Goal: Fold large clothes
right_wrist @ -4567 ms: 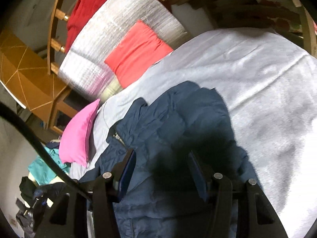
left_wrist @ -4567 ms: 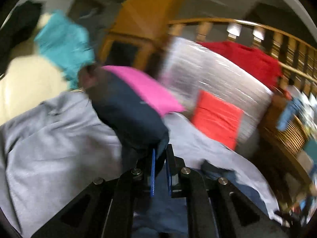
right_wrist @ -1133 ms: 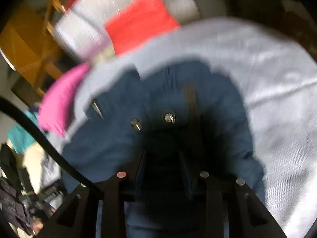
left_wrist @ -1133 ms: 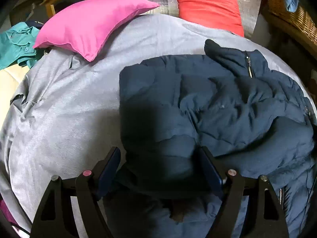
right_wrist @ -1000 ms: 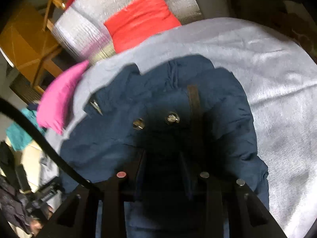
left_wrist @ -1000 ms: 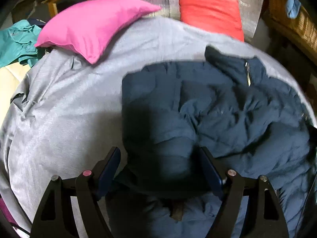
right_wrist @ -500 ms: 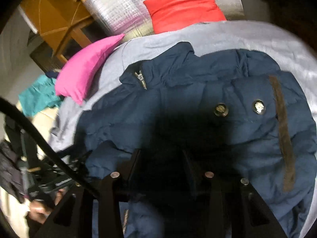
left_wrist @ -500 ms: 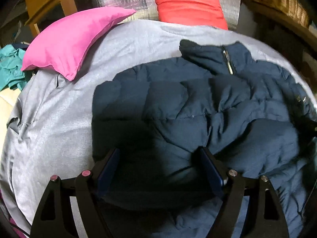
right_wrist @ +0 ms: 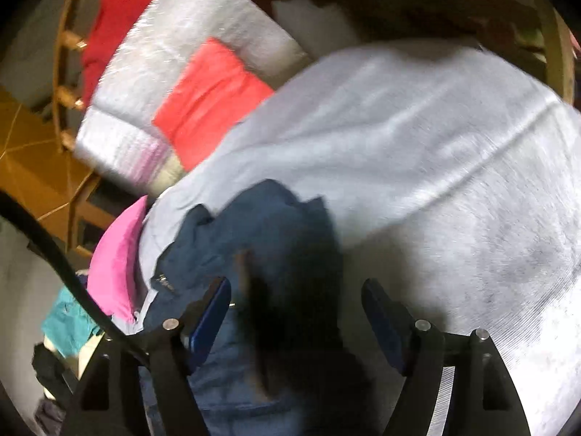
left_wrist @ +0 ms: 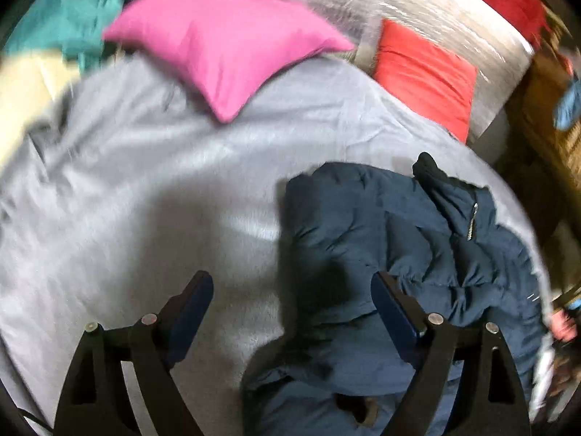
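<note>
A navy puffer jacket [left_wrist: 410, 254] lies bunched on a grey sheet [left_wrist: 145, 200], its collar and zipper [left_wrist: 472, 218] toward the upper right. My left gripper [left_wrist: 292, 307] is open and empty, hovering over the jacket's left edge and the sheet. In the right wrist view the jacket [right_wrist: 261, 239] lies at lower left with a brown strip along it. My right gripper [right_wrist: 296, 312] is open and empty just above the jacket's right edge.
A pink pillow [left_wrist: 225, 40] and a red pillow [left_wrist: 425, 72] lie at the head of the bed against a silver padded board [right_wrist: 174, 54]. A teal garment [left_wrist: 69, 14] lies far left. A wooden rail [right_wrist: 60, 54] and wicker furniture border the bed.
Both cameras have swung sideways off the jacket's middle. My right gripper, nearly closed over the jacket before, now stands wide open. The left stays open. The jacket lies more bunched.
</note>
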Available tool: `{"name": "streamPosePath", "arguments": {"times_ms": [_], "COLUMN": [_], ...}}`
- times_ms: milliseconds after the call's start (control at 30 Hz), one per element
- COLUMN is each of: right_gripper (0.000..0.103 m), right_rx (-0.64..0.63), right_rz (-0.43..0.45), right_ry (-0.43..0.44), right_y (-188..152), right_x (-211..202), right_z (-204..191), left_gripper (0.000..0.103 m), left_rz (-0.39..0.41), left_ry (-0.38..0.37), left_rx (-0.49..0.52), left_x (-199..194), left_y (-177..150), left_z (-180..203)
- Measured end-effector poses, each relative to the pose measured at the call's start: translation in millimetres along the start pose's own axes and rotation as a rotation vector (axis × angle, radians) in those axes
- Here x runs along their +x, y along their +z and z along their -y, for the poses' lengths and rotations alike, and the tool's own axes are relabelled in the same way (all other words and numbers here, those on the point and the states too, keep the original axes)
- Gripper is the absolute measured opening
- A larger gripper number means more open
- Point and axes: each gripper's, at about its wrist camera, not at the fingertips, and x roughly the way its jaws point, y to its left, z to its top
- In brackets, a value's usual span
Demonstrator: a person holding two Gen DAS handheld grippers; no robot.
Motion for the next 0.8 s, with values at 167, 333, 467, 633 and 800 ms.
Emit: {"name": "streamPosePath", "arguments": {"times_ms": [167,333,467,633,800], "right_gripper": [0.083,0.084,0.086,0.042,0.037], "right_rx": [0.034,-0.045,-0.156,-0.15,-0.205], "right_rz": [-0.116,-0.237,-0.234,-0.224,-0.187], "right_ry": [0.05,0.178,0.134,0.159,0.17], "right_y": [1,-15,-29,-32,-38], "right_x": [20,46,53,52,41], "right_z": [19,-1,-22,-31,-44], "left_gripper": [0.089,0.089,0.089,0.074,0.064], "left_rz": [-0.095,-0.19,-0.225,-0.131,-0.074], "left_ry": [-0.126,-0.273,-0.305,-0.281,-0.245], "left_rx": [-0.158,-0.164,-0.129,-0.091,-0.071], "left_x": [23,42,48,40,34], "left_y": [-5,-13,-20,-16,-8], "left_z": [-19,-5,18,33,46]}}
